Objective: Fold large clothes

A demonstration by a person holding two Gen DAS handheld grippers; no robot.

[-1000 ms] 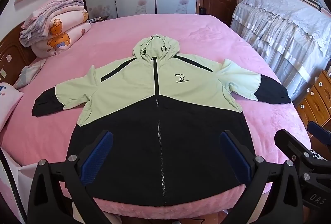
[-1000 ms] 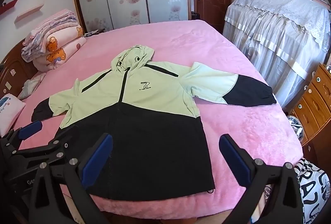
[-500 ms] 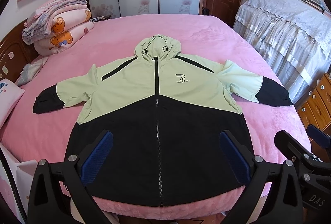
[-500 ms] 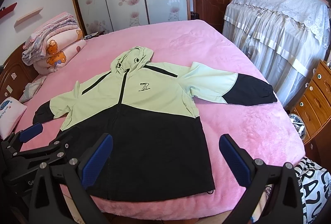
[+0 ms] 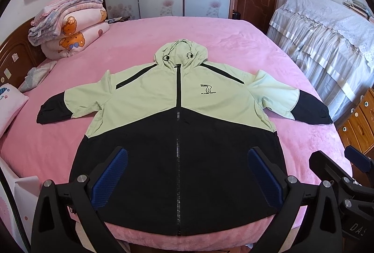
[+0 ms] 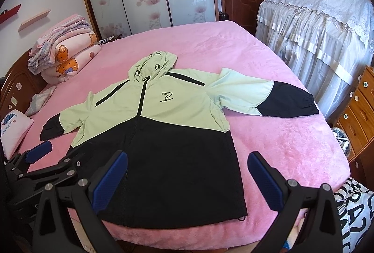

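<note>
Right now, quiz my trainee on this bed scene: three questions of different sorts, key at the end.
1. True or false: the jacket lies spread flat on the pink bed, its zip closed.
2. Multiple choice: the folded quilts sit (a) on the jacket, (b) at the bed's far left corner, (c) on the wooden dresser.
3. Fill in: both the left gripper and the right gripper are ____ and hold nothing.

Key: 1 true; 2 b; 3 open.
</note>
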